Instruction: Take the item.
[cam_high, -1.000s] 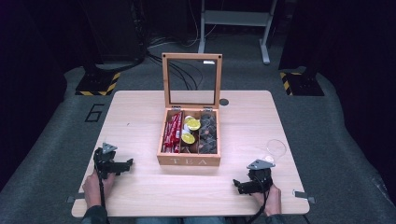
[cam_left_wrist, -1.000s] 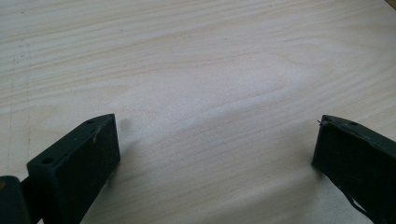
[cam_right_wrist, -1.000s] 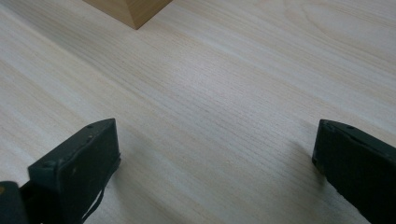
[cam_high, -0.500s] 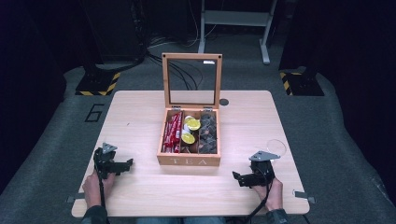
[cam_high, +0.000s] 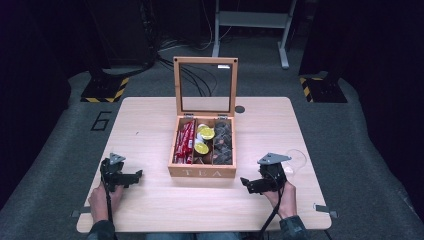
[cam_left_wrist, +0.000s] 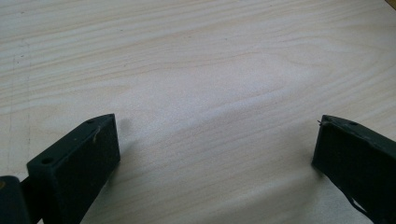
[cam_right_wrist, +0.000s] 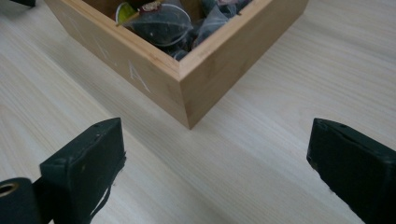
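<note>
Nearest the person's edge of the pale wooden table (cam_high: 150, 120), two hands come up from below, each holding a black gripper low over the bare wood. The left gripper (cam_high: 135, 175) sits near the left front of the table with its jaws spread wide and nothing between them; its own view looks down on plain wood grain. The right gripper (cam_high: 246, 184) is at the right front, its jaws likewise wide apart and empty, aimed toward the near right corner of the wooden tea box (cam_high: 202, 172), which stands just ahead of it and not touching. That box sits in the middle of the table, the word TEA on its front wall, its glass-paned lid (cam_high: 206, 85) standing upright at the back. Inside, red packets (cam_high: 184, 142) fill the left compartment, yellow-labelled ones (cam_high: 205, 134) the middle, and dark mesh tea bags (cam_high: 223, 142) the right. Beyond the table a dark floor carries cables and a black-and-yellow striped base (cam_high: 102, 92).
</note>
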